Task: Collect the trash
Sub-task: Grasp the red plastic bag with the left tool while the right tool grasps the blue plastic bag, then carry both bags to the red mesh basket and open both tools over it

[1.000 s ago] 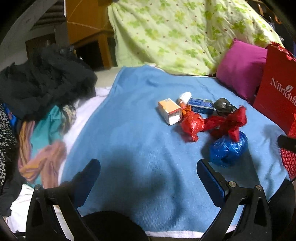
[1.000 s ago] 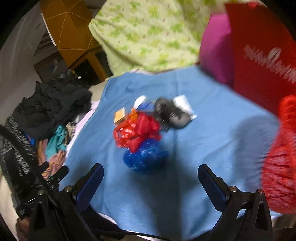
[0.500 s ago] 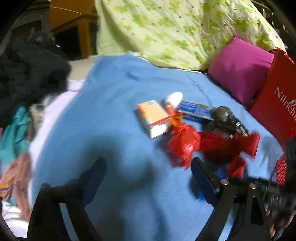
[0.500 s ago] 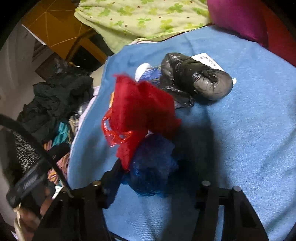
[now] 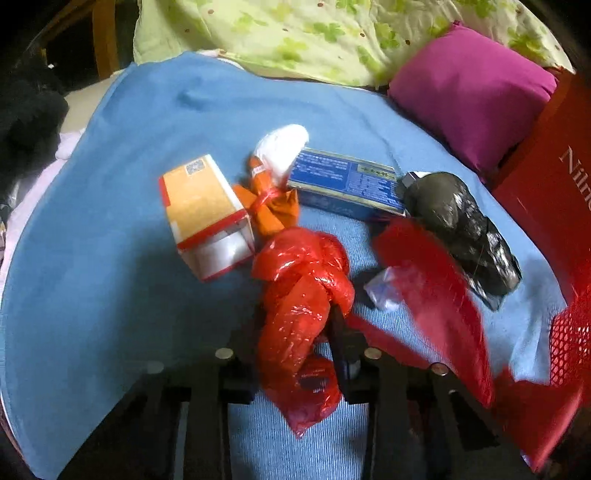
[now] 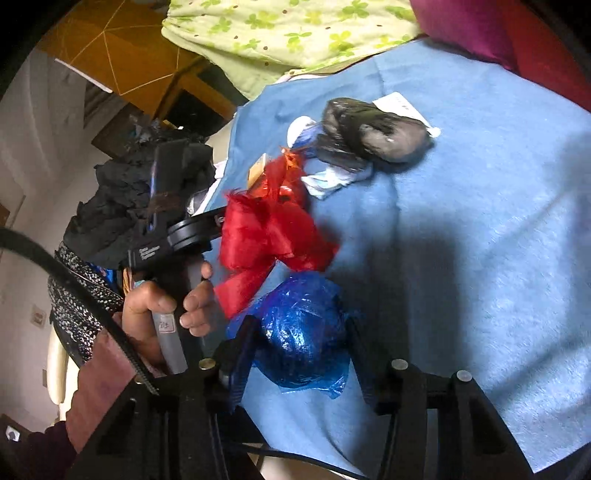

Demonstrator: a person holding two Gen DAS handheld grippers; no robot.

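Trash lies in a cluster on a blue blanket [image 5: 110, 266]. My left gripper [image 5: 295, 332] is shut on a knotted red plastic bag [image 5: 301, 291]. My right gripper [image 6: 301, 339] is shut on a blue plastic bag [image 6: 303, 328]. A red mesh bag [image 6: 273, 236] lies just beyond the blue bag; it also shows blurred in the left wrist view [image 5: 436, 295]. Further off lie a black plastic bundle [image 5: 461, 229], a blue flat box [image 5: 343, 184], an orange and white carton [image 5: 207, 214], an orange wrapper [image 5: 269, 203] and a white wad [image 5: 282, 147].
A red paper bag [image 5: 554, 192] stands at the right edge beside a magenta pillow [image 5: 472, 88]. A green flowered quilt [image 5: 314, 33] lies behind. Dark clothes [image 6: 122, 206] are piled to the left. The hand holding the left gripper's handle [image 6: 166, 306] shows in the right wrist view.
Both grippers moved forward and down onto the trash and closed, the left on the red plastic bag, the right on the blue bag. The red mesh bag shifted.
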